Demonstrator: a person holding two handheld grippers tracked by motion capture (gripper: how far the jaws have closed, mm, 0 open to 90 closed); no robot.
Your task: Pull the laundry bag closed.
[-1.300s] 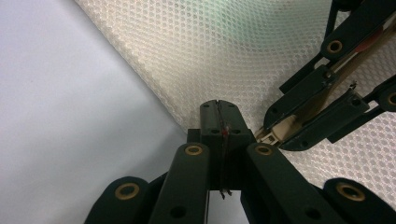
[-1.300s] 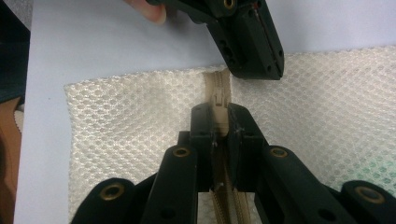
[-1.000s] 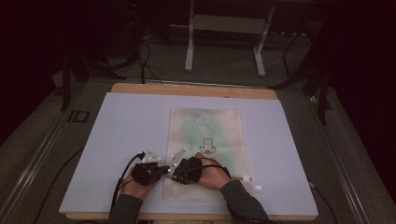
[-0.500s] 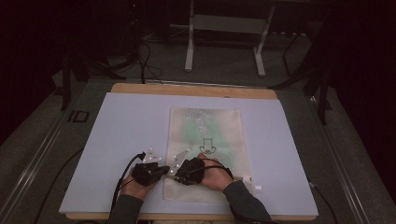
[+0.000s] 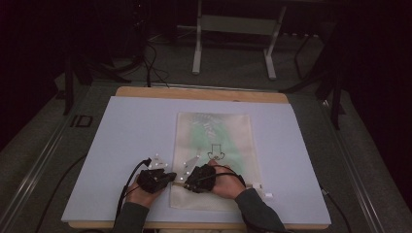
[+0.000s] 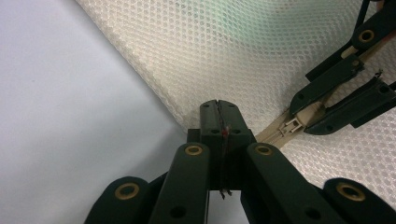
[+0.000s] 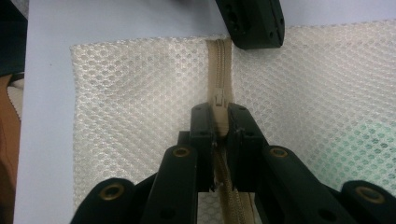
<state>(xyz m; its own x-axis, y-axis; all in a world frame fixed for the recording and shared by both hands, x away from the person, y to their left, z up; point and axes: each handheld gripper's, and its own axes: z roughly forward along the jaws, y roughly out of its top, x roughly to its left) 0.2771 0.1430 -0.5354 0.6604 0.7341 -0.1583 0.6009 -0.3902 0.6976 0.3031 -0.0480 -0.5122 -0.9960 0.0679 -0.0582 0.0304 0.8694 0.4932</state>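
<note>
- A wooden table [image 5: 204,93] carries a pale lilac board [image 5: 131,145] covering most of its top.
- A white mesh zip bag [image 5: 214,141] lies flat on the board, right of centre, with green showing inside.

The surface [image 5: 126,145] is covered by a pale lavender-white sheet, and a strip of its wooden edge [image 5: 201,94] shows along the 12 o'clock side. Beyond it, toward 12 o'clock, a grey metal stand [image 5: 233,34] with two legs rests on the dark floor [image 5: 43,160], with black cables [image 5: 150,68] trailing over the floor toward 11 o'clock. At 9 o'clock of the surface, a mark reading "ID" [image 5: 80,121] lies on the floor.
</note>
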